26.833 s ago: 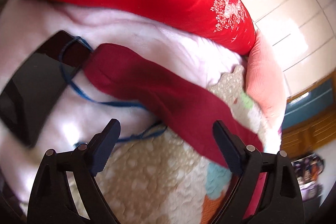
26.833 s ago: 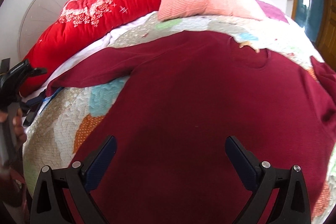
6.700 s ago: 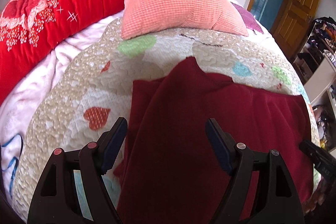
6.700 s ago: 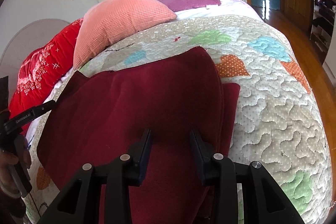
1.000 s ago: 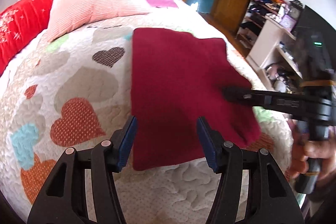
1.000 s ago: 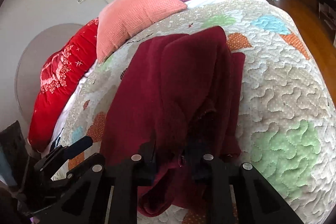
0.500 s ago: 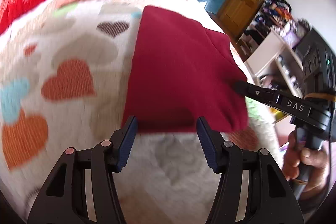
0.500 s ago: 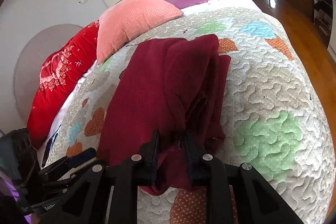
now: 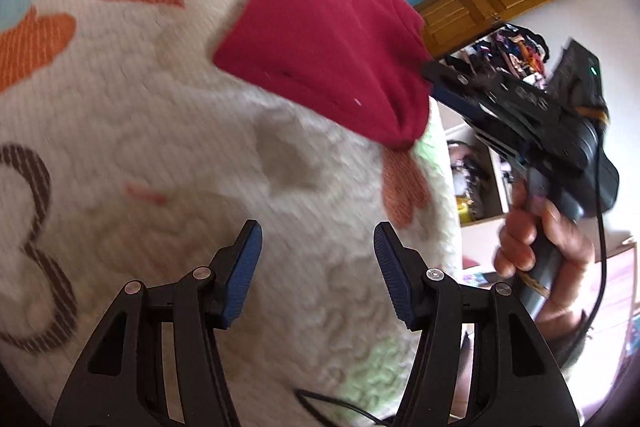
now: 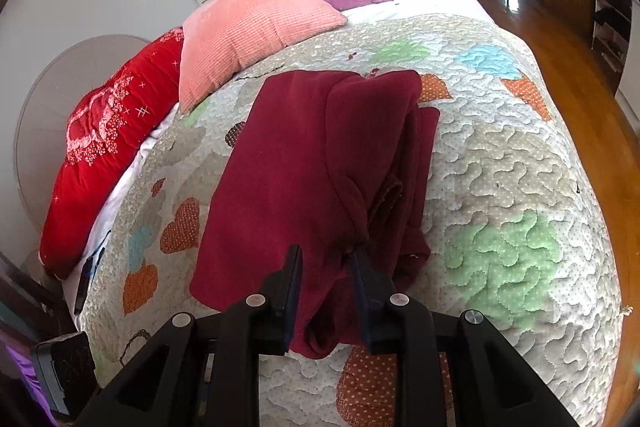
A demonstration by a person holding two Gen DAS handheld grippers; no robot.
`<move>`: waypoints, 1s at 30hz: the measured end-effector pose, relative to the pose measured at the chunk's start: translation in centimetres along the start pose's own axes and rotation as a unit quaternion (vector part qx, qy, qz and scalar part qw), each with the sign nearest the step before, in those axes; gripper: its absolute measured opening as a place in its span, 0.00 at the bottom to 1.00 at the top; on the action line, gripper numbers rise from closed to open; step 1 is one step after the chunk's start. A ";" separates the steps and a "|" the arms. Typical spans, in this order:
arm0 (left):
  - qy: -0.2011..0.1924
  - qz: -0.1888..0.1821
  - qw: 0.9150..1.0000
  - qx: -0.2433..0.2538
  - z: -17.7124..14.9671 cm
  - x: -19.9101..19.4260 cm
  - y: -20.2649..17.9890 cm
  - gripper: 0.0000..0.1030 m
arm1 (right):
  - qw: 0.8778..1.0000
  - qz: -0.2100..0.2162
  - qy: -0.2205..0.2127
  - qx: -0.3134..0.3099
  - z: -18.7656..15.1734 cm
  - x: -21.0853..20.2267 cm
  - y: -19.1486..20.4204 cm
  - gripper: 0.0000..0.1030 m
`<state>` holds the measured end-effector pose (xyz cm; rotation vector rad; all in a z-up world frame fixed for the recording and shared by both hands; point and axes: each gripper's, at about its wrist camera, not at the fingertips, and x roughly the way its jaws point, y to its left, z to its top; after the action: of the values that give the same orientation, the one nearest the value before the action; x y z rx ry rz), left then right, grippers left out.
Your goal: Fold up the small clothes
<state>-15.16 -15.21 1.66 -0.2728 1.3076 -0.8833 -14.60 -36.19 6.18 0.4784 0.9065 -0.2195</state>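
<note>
The dark red top (image 10: 304, 163) lies folded on the quilted bed (image 10: 500, 163), in a narrow stack running away from the near edge. Its near end is bunched and lifted, pinched in the jaws of the right gripper (image 10: 326, 291), which are clenched on the cloth with only a slim gap left between them. In the left wrist view that same end shows as a drooping corner of the top (image 9: 328, 67) hanging from the right gripper (image 9: 436, 77).

Half a second ago the left gripper (image 9: 316, 275) hung right at the top's near hem; now it has drawn back over bare quilt, well apart from the cloth, jaws released and holding nothing. The right gripper has held its pinch throughout. Judging by this, the folding is nearly done and what remains is probably a last fold or a shift of the stack by the right hand (image 9: 544, 243) alone.

The left wrist view is smeared by motion, so the quilt's pattern and the top's edges are soft there. How many layers the jaws grip cannot be told, and the untidy folds on the stack's right side hide what lies beneath.
</note>
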 end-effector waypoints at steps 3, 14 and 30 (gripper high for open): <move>-0.007 0.012 1.000 0.020 -0.6 -0.3 -0.9 0.56 | 1.000 -0.005 0.000 -0.006 0.0 0.0 0.8 0.23; -0.037 0.037 0.999 0.004 -0.4 -1.8 1.0 0.56 | 1.000 0.010 0.003 -0.004 -0.4 0.1 1.8 0.26; -0.038 0.039 0.998 0.005 -0.2 -1.4 1.1 0.56 | 1.000 0.016 0.012 0.006 -0.8 0.1 1.5 0.28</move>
<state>-14.89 -13.42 1.89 -0.2432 1.2338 -0.8058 -14.57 -34.49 6.15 0.5074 0.9199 -0.1906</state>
